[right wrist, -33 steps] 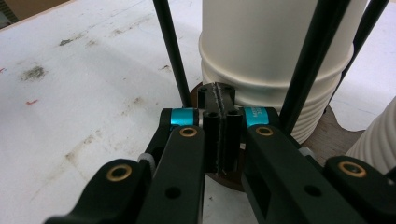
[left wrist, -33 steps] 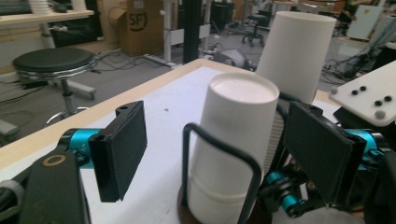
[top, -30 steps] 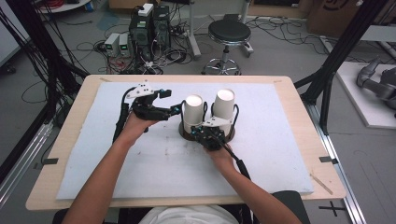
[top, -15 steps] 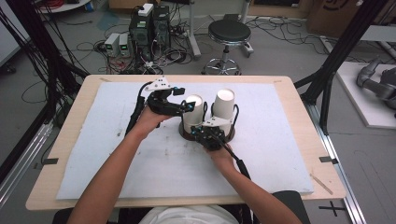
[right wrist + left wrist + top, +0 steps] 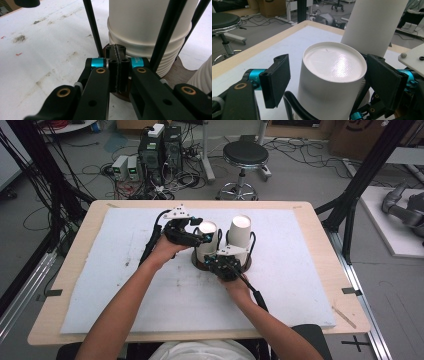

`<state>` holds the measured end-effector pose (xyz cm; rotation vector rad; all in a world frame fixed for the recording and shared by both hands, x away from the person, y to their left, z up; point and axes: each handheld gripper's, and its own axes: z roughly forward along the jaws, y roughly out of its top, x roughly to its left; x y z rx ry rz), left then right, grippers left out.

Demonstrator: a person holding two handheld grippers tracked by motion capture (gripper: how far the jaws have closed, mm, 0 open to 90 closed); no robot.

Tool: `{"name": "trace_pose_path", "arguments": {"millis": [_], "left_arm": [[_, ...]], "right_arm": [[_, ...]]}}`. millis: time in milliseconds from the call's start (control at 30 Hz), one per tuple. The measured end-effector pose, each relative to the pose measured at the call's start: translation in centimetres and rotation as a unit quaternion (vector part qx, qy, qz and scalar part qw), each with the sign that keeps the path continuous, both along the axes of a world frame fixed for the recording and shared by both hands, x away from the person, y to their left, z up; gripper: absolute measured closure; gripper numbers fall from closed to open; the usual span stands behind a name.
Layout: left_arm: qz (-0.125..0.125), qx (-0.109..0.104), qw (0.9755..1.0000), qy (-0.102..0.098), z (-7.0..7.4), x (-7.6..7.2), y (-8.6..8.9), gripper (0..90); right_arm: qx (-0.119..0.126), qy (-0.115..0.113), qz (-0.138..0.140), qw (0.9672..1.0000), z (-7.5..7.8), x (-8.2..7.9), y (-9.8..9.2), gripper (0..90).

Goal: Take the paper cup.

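Two stacks of white paper cups stand upside down in a black wire holder on a round brown base (image 5: 196,263). My left gripper (image 5: 206,234) straddles the top of the left cup (image 5: 208,245), open. In the left gripper view that cup (image 5: 332,75) sits between the pads (image 5: 277,80), with a gap on the left side; the jaws have just been closing around it. The taller right cup (image 5: 239,234) rises behind (image 5: 374,22). My right gripper (image 5: 223,265) is shut at the base's near rim (image 5: 180,72), below the ribbed cup stack (image 5: 147,30); whether it pinches the rim is unclear.
A white foam mat (image 5: 125,285) covers the wooden table (image 5: 75,250). The holder's black rods (image 5: 93,27) stand close beside the cups. Beyond the far edge are a stool (image 5: 245,155) and computer boxes (image 5: 160,145) with cables on the floor.
My left gripper moved right from beside the holder until its jaws came around the top of the left cup. The right gripper and the cups stayed put.
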<state>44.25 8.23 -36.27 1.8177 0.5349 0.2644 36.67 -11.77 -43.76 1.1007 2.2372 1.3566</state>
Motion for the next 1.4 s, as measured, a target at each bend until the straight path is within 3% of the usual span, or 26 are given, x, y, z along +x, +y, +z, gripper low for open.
{"name": "trace_pose_path", "arguments": {"millis": [33, 67, 133, 233, 500, 767, 900, 1200, 1333, 1400], "left_arm": [[0.0, 0.0, 1.0, 0.0, 0.0, 0.0, -0.1, 22.3], [-0.002, -0.001, 1.0, -0.005, 0.0, 0.0, 0.0, 30.0], [-0.007, -0.007, 0.9999, -0.013, 0.2, -0.1, 0.1, 33.2], [-0.007, -0.009, 0.9997, -0.021, 0.6, -0.2, 0.1, 34.4], [-0.006, -0.014, 0.9997, -0.02, 0.8, -0.3, 0.3, 35.4], [0.001, -0.054, 0.9979, -0.035, 3.2, -0.8, 1.2, 35.5], [0.009, -0.064, 0.9967, -0.049, 4.8, -1.4, 1.3, 35.5], [0.025, -0.074, 0.9959, -0.046, 6.2, -3.4, 2.3, 35.5], [0.034, -0.077, 0.9956, -0.04, 6.5, -4.4, 3.1, 35.6], [0.036, -0.073, 0.996, -0.037, 6.4, -5.0, 3.3, 35.6]], "right_arm": [[0.0, 0.0, 0.0, 1.0, 0.0, 0.0, 0.0, 90.0], [0.0, 0.001, 0.001, 1.0, 0.0, 0.0, 0.0, 90.0], [-0.001, 0.001, 0.001, 1.0, 0.0, 0.0, 0.0, 90.0], [-0.002, 0.001, 0.001, 1.0, 0.0, 0.0, 0.0, 90.0], [0.0, 0.003, 0.002, 1.0, 0.0, 0.0, 0.0, 90.0], [-0.001, 0.001, 0.003, 1.0, -0.1, 0.1, 0.0, 90.0], [-0.001, 0.003, 0.003, 1.0, 0.0, 0.1, 0.0, 90.0], [-0.002, 0.0, 0.021, 0.9998, 0.7, -0.7, -0.1, 88.4], [0.0, -0.008, 0.033, 0.9994, 1.3, -1.4, -0.5, 84.1], [0.003, -0.013, 0.04, 0.9991, 1.8, -1.7, -0.9, 76.6]]}}
